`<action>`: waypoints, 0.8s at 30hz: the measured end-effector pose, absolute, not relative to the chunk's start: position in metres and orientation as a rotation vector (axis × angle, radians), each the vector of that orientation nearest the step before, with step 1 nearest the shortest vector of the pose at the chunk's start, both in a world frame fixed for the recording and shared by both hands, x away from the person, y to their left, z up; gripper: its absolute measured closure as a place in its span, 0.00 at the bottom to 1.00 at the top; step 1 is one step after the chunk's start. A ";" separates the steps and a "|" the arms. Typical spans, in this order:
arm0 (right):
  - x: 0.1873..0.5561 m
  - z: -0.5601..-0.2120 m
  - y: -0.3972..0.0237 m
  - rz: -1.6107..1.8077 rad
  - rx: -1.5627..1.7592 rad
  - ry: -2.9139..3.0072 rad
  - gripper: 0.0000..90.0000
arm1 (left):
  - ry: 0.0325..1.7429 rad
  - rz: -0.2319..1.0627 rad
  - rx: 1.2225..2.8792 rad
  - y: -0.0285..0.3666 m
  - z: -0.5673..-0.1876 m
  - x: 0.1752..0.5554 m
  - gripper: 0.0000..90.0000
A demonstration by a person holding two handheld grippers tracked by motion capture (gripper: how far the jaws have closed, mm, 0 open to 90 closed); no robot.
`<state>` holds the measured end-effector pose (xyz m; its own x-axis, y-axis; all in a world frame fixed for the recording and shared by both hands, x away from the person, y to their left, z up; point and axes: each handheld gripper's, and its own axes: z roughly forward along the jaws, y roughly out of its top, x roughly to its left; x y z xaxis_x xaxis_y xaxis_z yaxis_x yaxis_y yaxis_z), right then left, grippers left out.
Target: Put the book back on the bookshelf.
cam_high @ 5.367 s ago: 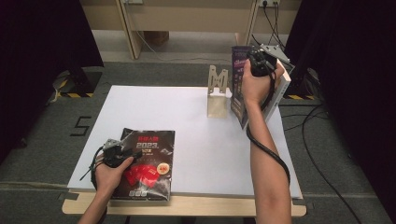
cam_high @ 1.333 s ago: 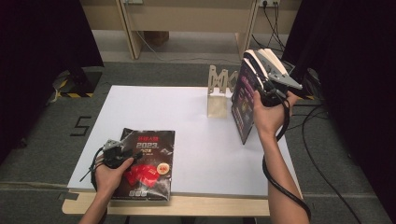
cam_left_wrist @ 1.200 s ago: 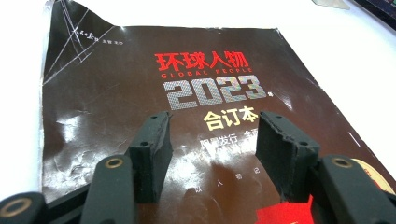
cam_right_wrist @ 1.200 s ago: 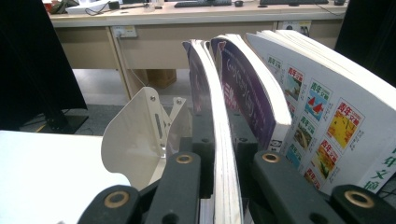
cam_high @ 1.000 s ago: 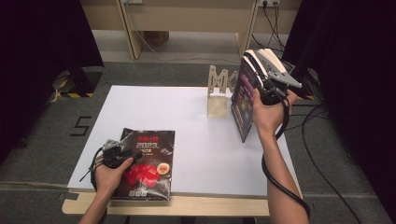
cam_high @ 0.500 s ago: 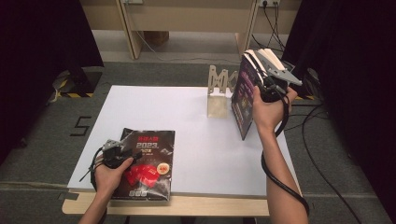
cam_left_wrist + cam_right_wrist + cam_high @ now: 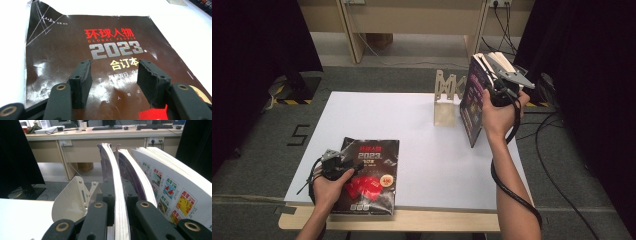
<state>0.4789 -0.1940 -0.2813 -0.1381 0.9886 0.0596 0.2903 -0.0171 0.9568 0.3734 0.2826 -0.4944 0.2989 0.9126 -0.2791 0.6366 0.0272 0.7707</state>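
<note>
Nothing much has shifted over the last second or so: both hands sit where they were, though several seconds back the right hand was higher and farther back, with its book upright at the far edge beside the stand.

At the right, the right tongs (image 7: pixel 501 85) are clamped on the upper edge of a purple-covered book (image 7: pixel 473 102), which stands tilted on its lower corner at the right side of the bench (image 7: pixel 422 125). In the right gripper view the jaws pinch a slim sheaf of pages (cover and a few leaves), while the rest of the book fans open to the right, showing colourful printed pages (image 7: pixel 172 195). A pale wooden bookstand (image 7: pixel 448 100) stands just beside the book, on its left, near the far edge of the bench.

At the near left, the left tongs (image 7: pixel 113 82) stand apart, hovering low over a dark magazine (image 7: pixel 369 172) that lies flat, its cover reading 2023; whether the pads touch the cover I cannot tell. The magazine's near edge lies close to the front edge of the bench.

Between magazine and book, the white bench top lies open across the middle and far left. The book's foot sits close to the right edge, with grey floor (image 7: pixel 582 165) and cables beyond
</note>
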 end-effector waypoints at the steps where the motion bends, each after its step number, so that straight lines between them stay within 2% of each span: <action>1: 0.479 -0.281 -0.194 1.196 1.383 1.516 0.94 | 1.421 0.396 1.691 0.283 -0.494 0.373 0.49; 24: 0.490 -0.280 -0.192 1.202 1.377 1.503 0.94 | 1.423 0.391 1.688 0.283 -0.495 0.374 0.49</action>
